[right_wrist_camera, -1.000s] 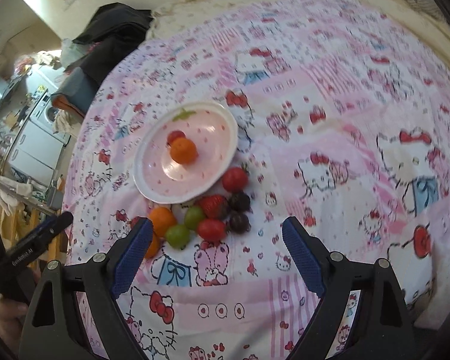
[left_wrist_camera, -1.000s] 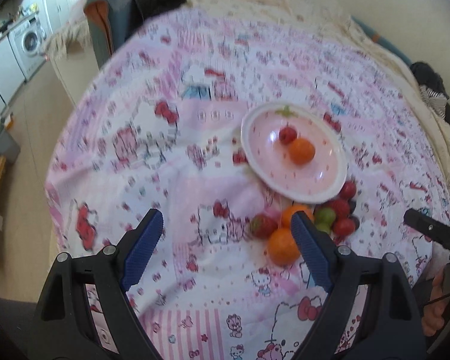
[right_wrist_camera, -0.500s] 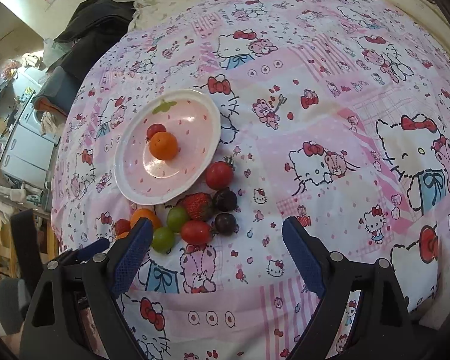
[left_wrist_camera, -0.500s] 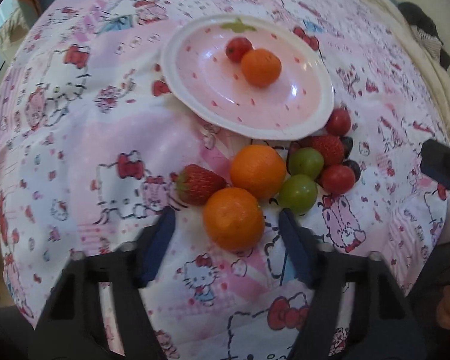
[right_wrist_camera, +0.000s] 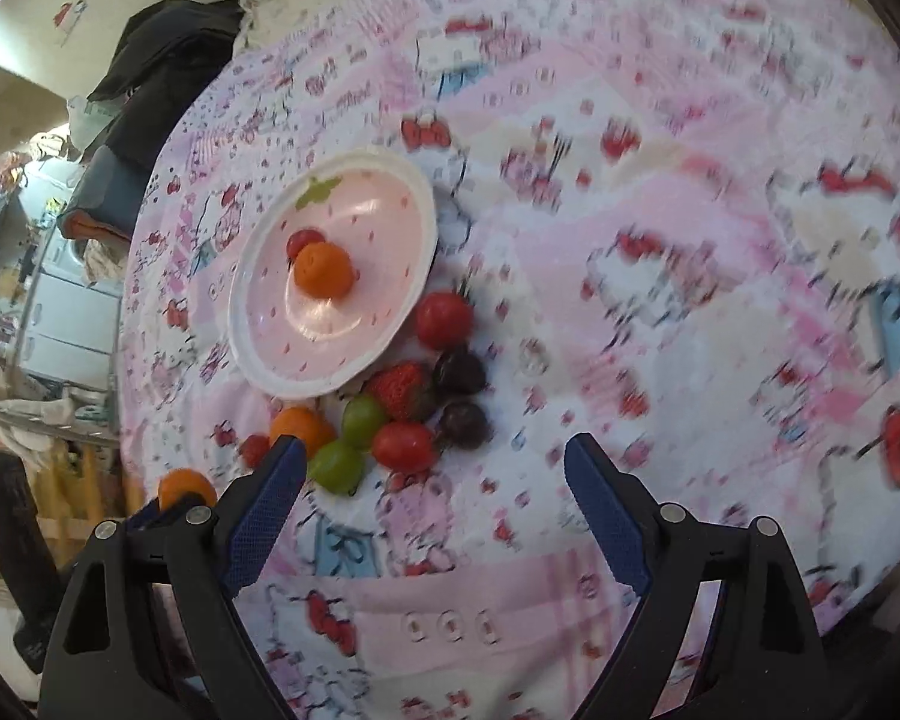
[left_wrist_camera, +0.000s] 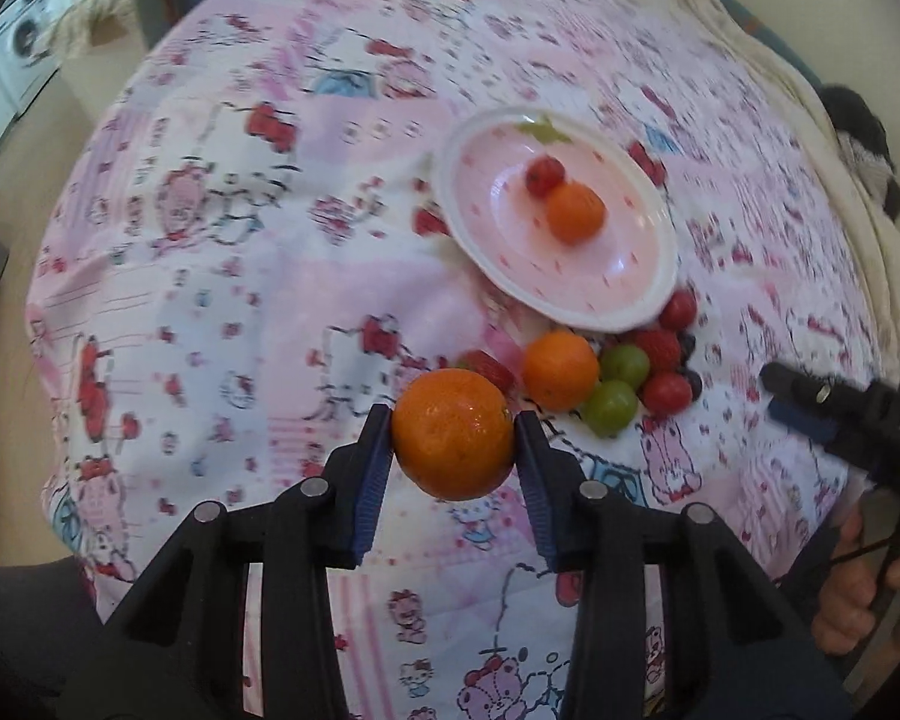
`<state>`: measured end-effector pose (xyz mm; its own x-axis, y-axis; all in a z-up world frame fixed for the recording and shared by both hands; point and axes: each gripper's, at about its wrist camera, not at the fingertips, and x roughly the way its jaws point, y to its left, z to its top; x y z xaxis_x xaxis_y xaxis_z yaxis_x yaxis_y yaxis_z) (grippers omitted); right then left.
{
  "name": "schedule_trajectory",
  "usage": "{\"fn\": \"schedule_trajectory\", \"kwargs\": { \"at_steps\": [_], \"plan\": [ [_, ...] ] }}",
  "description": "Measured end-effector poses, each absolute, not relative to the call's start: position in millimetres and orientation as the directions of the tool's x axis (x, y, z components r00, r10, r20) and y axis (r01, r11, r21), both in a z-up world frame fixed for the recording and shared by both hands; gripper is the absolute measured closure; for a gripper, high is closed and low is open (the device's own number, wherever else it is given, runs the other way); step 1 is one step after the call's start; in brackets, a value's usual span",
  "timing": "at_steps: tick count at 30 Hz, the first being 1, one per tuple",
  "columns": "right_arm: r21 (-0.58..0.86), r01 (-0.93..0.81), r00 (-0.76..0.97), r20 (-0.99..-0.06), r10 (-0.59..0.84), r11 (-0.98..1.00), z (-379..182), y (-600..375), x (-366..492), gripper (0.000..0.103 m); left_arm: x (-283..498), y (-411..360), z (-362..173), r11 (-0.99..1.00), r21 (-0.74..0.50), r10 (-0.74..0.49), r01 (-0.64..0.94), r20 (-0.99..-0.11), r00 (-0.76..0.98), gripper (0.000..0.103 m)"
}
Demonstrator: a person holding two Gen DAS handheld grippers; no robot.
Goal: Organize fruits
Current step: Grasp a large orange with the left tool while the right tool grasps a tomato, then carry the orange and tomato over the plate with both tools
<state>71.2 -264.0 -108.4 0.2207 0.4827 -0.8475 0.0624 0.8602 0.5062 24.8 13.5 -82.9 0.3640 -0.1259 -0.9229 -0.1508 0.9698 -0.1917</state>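
Observation:
My left gripper (left_wrist_camera: 453, 438) is shut on an orange (left_wrist_camera: 453, 433) and holds it above the cloth, near the fruit pile. The pink plate (left_wrist_camera: 630, 294) (right_wrist_camera: 258, 354) holds a small orange (left_wrist_camera: 575, 212) and a red tomato (left_wrist_camera: 544, 174). Beside the plate lie another orange (left_wrist_camera: 560, 368), two green grapes (left_wrist_camera: 611, 407), strawberries, tomatoes and dark grapes (right_wrist_camera: 463, 423). My right gripper (right_wrist_camera: 435, 492) is open and empty above the cloth, just right of the pile. The held orange also shows in the right wrist view (right_wrist_camera: 186, 487).
A Hello Kitty cloth (left_wrist_camera: 240, 240) covers the round table. A washing machine (left_wrist_camera: 27, 42) and clutter stand beyond the far left edge. Dark clothing (right_wrist_camera: 162, 72) lies at the back. The right gripper's body (left_wrist_camera: 840, 414) shows at the right.
My left gripper closed on the nearest orange and lifted it off the cloth. My right gripper moved slightly closer to the fruit pile and stayed open.

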Motion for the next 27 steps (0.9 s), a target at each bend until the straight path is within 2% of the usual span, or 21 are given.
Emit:
{"fn": "schedule_trajectory", "kwargs": {
  "at_steps": [3, 4, 16, 17, 18, 27],
  "plan": [
    [0.574, 0.107, 0.132, -0.817, 0.561, 0.812, -127.0, -254.5, 75.3, 0.046, 27.2, 20.4, -82.8, 0.962, -0.204, -0.127, -0.179, -0.921, 0.368, 0.067],
    [0.580, 0.119, 0.117, -0.814, 0.569, 0.806, -131.7, -251.5, 77.0, 0.050, 28.0, 21.0, -83.6, 0.960, -0.212, -0.133, -0.185, -0.921, 0.366, 0.067],
    [0.524, 0.185, 0.081, -0.851, 0.519, 0.831, -161.4, -236.2, 93.1, 0.057, 31.7, 27.7, -83.7, 0.964, -0.179, -0.096, -0.195, -0.922, 0.374, 0.067],
    [0.518, 0.186, 0.081, -0.855, 0.512, 0.835, -163.0, -235.6, 93.3, 0.059, 33.1, 26.8, -84.5, 0.966, -0.171, -0.088, -0.194, -0.923, 0.375, 0.067],
    [0.513, 0.185, 0.081, -0.858, 0.508, 0.838, -163.2, -235.9, 94.2, 0.066, 34.3, 25.9, -85.0, 0.967, -0.165, -0.082, -0.193, -0.923, 0.377, 0.067],
    [0.541, 0.127, 0.121, -0.840, 0.528, 0.831, -142.9, -251.0, 77.1, 0.067, 35.2, 18.3, -82.7, 0.977, -0.134, -0.056, -0.166, -0.911, 0.407, 0.067]
  ]
}}
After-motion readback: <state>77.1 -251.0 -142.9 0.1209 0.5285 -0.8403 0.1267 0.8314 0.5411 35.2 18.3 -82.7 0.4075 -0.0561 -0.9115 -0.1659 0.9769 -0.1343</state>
